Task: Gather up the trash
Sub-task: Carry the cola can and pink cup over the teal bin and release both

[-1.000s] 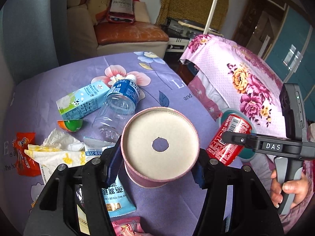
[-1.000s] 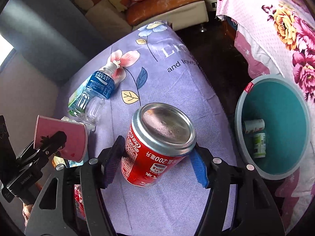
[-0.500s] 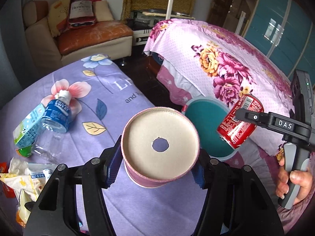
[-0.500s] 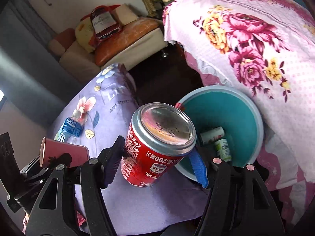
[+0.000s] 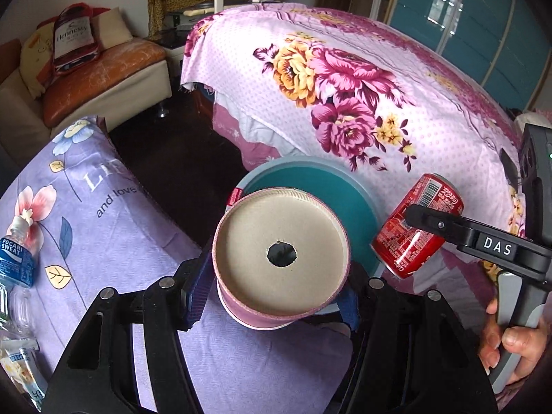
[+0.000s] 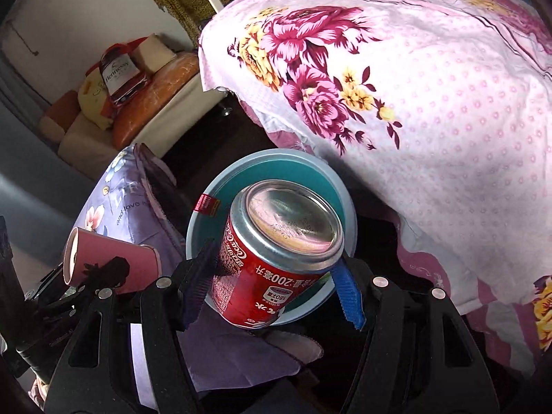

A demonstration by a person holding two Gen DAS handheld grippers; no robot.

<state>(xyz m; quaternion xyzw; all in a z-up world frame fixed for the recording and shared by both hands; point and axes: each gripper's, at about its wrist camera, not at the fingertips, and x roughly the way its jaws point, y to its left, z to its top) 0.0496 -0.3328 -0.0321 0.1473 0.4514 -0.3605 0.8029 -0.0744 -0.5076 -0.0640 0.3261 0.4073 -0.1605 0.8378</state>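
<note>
Bedspread point(image 5: 362, 79) in pink with big purple flowers fills the far side of both views, and we see our purple cloth point(image 5: 103, 214) with its own flower print covering the table on the left. Between them, on the dark floor, stands the teal bin point(image 5: 358, 203); we cannot see its contents, since what we hold blocks the inside. A sofa point(image 5: 103, 69) with an orange seat sits at the back.

Our left gripper point(image 5: 276, 293) is clamped on the pink cup point(image 5: 279, 252), bottom toward the camera, a small hole in its base; the cup hangs over the near left edge of the bin. Our right gripper point(image 6: 272, 286) squeezes the red can point(image 6: 272, 262), tilted, its silver base toward the lens, just above the bin's near rim. From the left camera the can point(image 5: 414, 224) shows beside the bin's right edge, close to the cup but apart from it.

A bottle point(image 5: 17, 258) lies on the cloth at far left, with wrappers point(image 5: 20, 372) just below it.
</note>
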